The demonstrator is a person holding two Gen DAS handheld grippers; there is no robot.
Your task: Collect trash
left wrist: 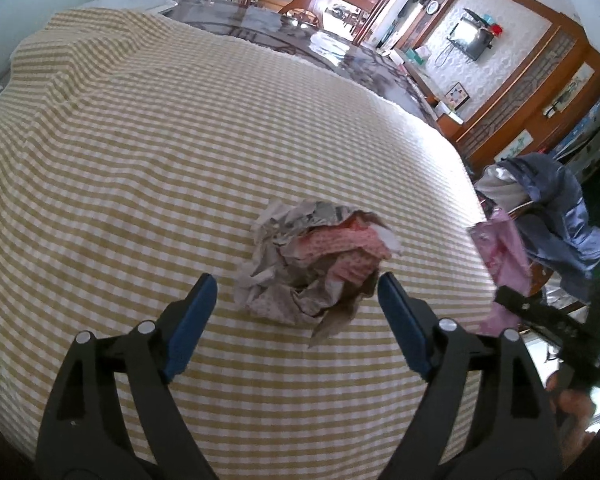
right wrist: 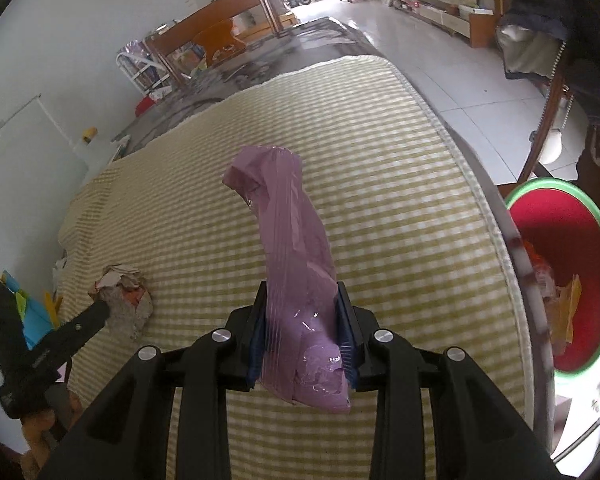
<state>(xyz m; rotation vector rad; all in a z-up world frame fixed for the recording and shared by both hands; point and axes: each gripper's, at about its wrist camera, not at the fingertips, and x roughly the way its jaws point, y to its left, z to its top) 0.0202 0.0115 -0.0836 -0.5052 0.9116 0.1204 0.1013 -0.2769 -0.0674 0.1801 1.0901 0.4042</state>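
Two grabs here: left gripper [left wrist: 296,290] gaping around a light crumpled paper wad [left wrist: 316,264], squeeze its middle, while right gripper [right wrist: 302,334] pinches a limp purple plastic wrapper [right wrist: 290,248].

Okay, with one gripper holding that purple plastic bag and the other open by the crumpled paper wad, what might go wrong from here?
The right gripper pinches only the lower end of the purple plastic bag, so it might slip before reaching the red bin with the green rim. The open left gripper may catch the yellow checked cloth under the crumpled paper wad.
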